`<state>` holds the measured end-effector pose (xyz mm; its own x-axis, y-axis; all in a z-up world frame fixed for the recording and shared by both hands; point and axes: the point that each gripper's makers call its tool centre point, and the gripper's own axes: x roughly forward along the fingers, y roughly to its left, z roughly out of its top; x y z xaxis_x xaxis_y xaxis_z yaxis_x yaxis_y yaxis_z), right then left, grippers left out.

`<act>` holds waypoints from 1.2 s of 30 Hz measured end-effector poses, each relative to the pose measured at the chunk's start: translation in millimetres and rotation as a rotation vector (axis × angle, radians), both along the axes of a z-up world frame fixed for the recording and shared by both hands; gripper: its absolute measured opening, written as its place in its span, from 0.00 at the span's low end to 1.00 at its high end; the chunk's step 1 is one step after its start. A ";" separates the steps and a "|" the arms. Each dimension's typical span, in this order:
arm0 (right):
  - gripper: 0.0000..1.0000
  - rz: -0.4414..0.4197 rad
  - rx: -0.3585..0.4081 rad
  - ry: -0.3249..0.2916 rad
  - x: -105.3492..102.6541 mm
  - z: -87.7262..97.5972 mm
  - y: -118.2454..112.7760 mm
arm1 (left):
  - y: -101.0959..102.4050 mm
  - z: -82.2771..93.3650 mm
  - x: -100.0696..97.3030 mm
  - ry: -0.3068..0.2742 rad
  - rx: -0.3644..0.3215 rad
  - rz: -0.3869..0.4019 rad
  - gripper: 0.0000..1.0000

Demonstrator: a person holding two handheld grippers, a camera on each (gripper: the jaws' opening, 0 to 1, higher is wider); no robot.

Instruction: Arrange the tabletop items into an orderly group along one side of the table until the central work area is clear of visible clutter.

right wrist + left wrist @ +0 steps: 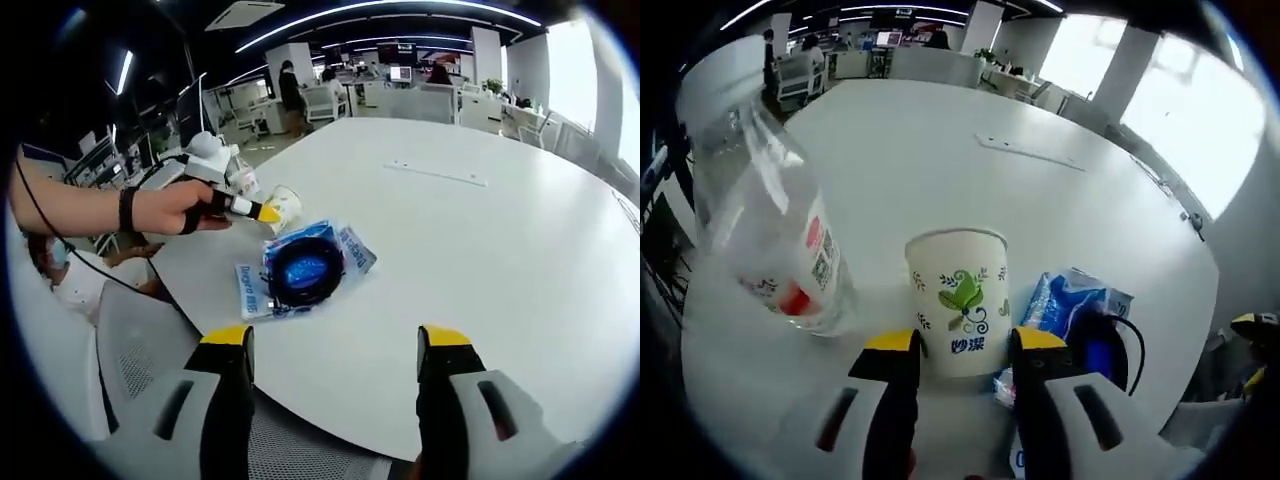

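Left gripper view – bottle (765, 215); right gripper view – wristband (126, 209).

Each hand-held gripper (335, 345) has white jaws with yellow tips and dark slots; the left hand (165, 210) wears a black wristband (126, 209).

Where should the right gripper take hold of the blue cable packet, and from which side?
Judging by its pose, at a thin bag edge, from above. The blue cable packet lies flat on the white table, bulging over the coiled cable, and the right gripper hangs open on its near side, so the near edge seems easiest.
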<state>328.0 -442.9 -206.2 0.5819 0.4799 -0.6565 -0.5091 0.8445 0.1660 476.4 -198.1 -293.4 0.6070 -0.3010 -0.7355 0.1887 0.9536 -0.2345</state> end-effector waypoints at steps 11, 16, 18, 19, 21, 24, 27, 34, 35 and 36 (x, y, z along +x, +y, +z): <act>0.65 0.028 0.027 -0.010 4.1 2.7 9.5 | 8.6 25.9 -26.2 -0.067 0.029 -0.148 0.35; 0.64 0.027 0.087 -0.009 4.2 0.2 17.2 | 0.5 38.0 -42.9 -0.114 -0.002 -0.208 0.36; 0.64 0.031 0.097 -0.007 4.3 -0.5 20.9 | -1.4 36.4 -48.3 -0.128 0.019 -0.246 0.36; 0.64 0.033 0.097 -0.007 4.4 -0.8 21.8 | -2.2 36.9 -49.5 -0.133 0.019 -0.251 0.36; 0.64 0.051 0.094 -0.004 4.4 -2.2 26.6 | -4.9 35.7 -56.0 -0.137 0.022 -0.271 0.36; 0.64 0.066 0.097 -0.006 5.8 -2.2 30.7 | -11.3 37.7 -67.6 -0.154 0.033 -0.305 0.36; 0.64 0.084 0.104 -0.002 5.9 -3.0 36.6 | -21.3 42.1 -77.1 -0.177 0.044 -0.356 0.36; 0.62 0.135 0.142 0.005 5.7 -1.0 51.9 | -45.7 56.0 -89.8 -0.243 0.089 -0.477 0.36; 0.61 0.143 0.153 0.005 5.7 0.3 54.4 | -49.6 58.6 -91.6 -0.253 0.092 -0.493 0.36; 0.60 0.149 0.160 0.005 6.2 2.1 57.0 | -54.8 62.4 -94.1 -0.268 0.100 -0.517 0.36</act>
